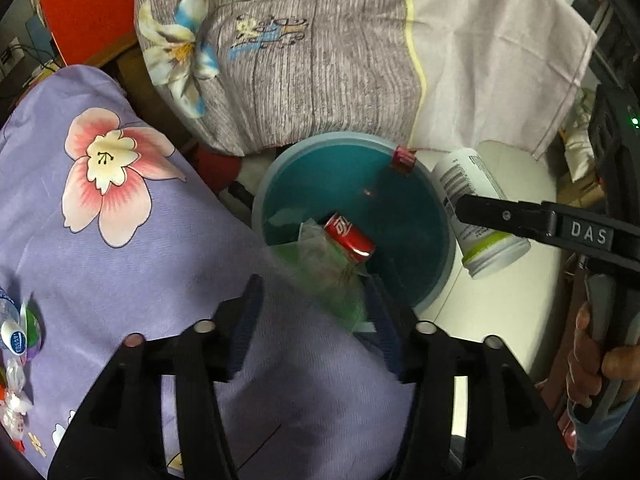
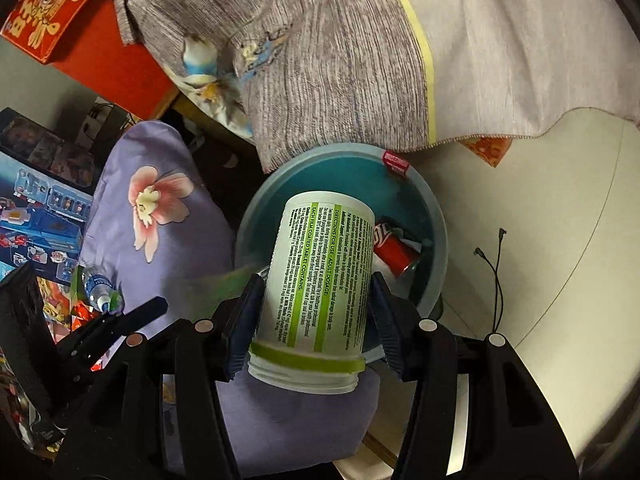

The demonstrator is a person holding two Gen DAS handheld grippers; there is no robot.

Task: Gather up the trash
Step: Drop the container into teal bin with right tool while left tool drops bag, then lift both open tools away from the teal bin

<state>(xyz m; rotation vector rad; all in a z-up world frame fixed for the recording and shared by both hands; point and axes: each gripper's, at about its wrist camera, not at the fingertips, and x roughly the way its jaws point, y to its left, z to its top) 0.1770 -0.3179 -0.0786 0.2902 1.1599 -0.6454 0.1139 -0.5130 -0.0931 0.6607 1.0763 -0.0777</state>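
Both grippers point steeply down over a teal bin (image 1: 434, 216) on the pale floor, wedged between a purple floral cushion (image 1: 120, 216) and a grey quilt (image 1: 304, 60). Left gripper (image 1: 316, 304): jaws apart, a blurred green-and-clear plastic wrapper (image 1: 328, 276) between them at the bin's near rim; pads not visibly pressing on it, so released or loose, blur makes contact hard to judge. Right gripper (image 2: 316, 312): blue pads clamped on both sides of a white pill bottle (image 2: 320, 276) with green label bands, held tilted, capless threaded neck toward the camera, base out over the bin (image 2: 438, 232). In the left wrist view the same bottle (image 1: 480, 208) hangs at the bin's right edge, one black finger (image 1: 504, 216) of the right gripper across it, and the person's hand (image 1: 596, 368) wraps the handle at the lower right. Inside the bin: a red soda can (image 1: 350, 238) lying on its side, plus a small red wrapper (image 1: 403, 159) at the far rim. Still on the cushion at the left: a small water bottle (image 2: 96, 282) and some candy wrappers (image 1: 14, 400).
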